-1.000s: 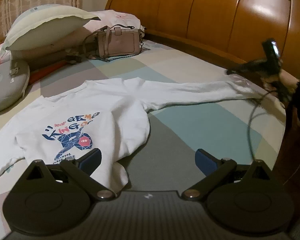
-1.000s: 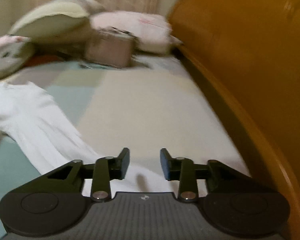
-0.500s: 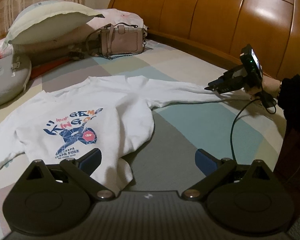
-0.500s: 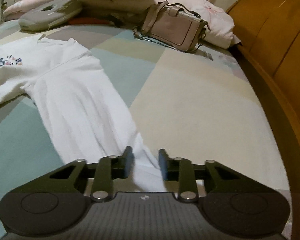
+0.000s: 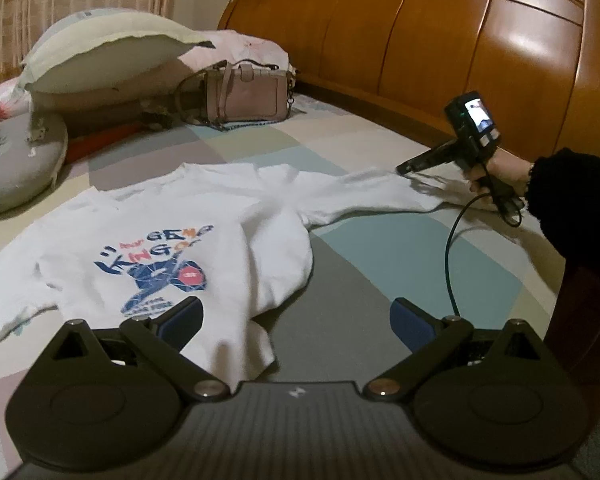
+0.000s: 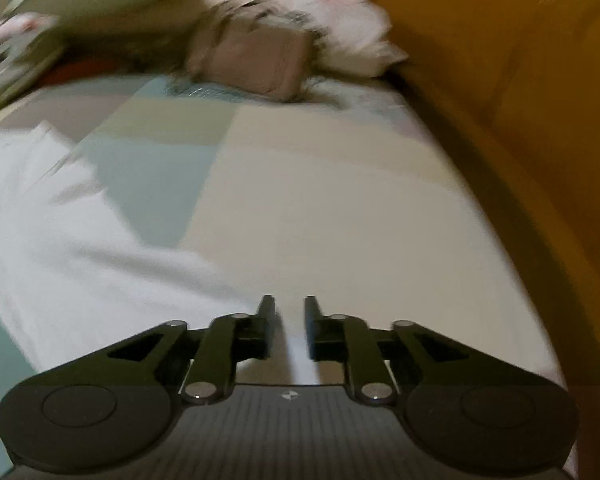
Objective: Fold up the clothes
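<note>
Two narrowed jaws of the right gripper (image 6: 286,328) pinch the white printed cotton sweatshirt's (image 5: 172,248) sleeve near the bed's headboard edge; the thin cloth could slip free.

sweatshirt (image 5: 148,248) | print: "GEME KING" | smaller lines unreadable

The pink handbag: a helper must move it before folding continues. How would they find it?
Start at the orange wooden headboard. At its foot stands the small pink leather handbag, leaning on the pillows. It alone has straps and a chain.
</note>
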The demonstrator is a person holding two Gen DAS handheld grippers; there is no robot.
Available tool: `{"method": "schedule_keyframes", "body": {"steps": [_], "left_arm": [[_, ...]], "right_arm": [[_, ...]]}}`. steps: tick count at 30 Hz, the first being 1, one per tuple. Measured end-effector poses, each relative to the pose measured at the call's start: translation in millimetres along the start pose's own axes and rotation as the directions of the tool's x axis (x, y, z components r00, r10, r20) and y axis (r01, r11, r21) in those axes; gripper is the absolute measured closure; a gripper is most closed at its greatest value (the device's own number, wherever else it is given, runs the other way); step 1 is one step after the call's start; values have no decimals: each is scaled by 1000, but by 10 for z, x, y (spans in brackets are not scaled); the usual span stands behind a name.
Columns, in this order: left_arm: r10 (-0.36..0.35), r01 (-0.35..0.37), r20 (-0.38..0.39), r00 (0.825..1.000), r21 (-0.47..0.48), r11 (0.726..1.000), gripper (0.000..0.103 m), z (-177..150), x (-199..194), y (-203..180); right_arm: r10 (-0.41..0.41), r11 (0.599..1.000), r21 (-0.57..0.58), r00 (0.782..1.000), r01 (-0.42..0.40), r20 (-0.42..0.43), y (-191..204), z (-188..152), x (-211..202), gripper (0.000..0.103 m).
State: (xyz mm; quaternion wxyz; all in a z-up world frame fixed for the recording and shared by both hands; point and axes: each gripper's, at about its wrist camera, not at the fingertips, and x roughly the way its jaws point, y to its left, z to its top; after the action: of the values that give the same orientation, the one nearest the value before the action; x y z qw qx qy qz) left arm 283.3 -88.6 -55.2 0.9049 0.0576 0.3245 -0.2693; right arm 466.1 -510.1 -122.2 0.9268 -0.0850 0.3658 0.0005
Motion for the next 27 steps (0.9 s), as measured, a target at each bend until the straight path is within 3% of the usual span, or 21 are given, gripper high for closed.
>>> {"method": "schedule_keyframes", "body": {"steps": [6, 10, 14, 17, 21, 27], "left_arm": [[17, -17, 11, 1000, -12, 1000, 3, -30, -49, 127], [6, -6, 12, 1000, -21, 1000, 3, -46, -60, 134], [28, -28, 1, 1000, 0, 1000, 3, -38, -93, 149], [43, -43, 6, 999, 11, 999, 3, -25, -125, 179], [52, -52, 21, 998, -2, 999, 3, -18, -148, 235], [61, -60, 20, 998, -17, 998, 3, -45, -114, 352]], "right_arm": [[-66, 994, 92, 998, 66, -3, -72, -318, -510, 55], [-68, 983, 163, 991, 86, -111, -229, -731, -526, 50], [-43, 971, 234, 997, 57, -63, -390, -683, -644, 49], [33, 984, 172, 999, -37, 26, -211, -315, -692, 50], [170, 983, 52, 980, -176, 99, 262, 218, -482, 52], [346, 936, -89, 937, -341, 52, 1050, 681, 213, 53]]}}
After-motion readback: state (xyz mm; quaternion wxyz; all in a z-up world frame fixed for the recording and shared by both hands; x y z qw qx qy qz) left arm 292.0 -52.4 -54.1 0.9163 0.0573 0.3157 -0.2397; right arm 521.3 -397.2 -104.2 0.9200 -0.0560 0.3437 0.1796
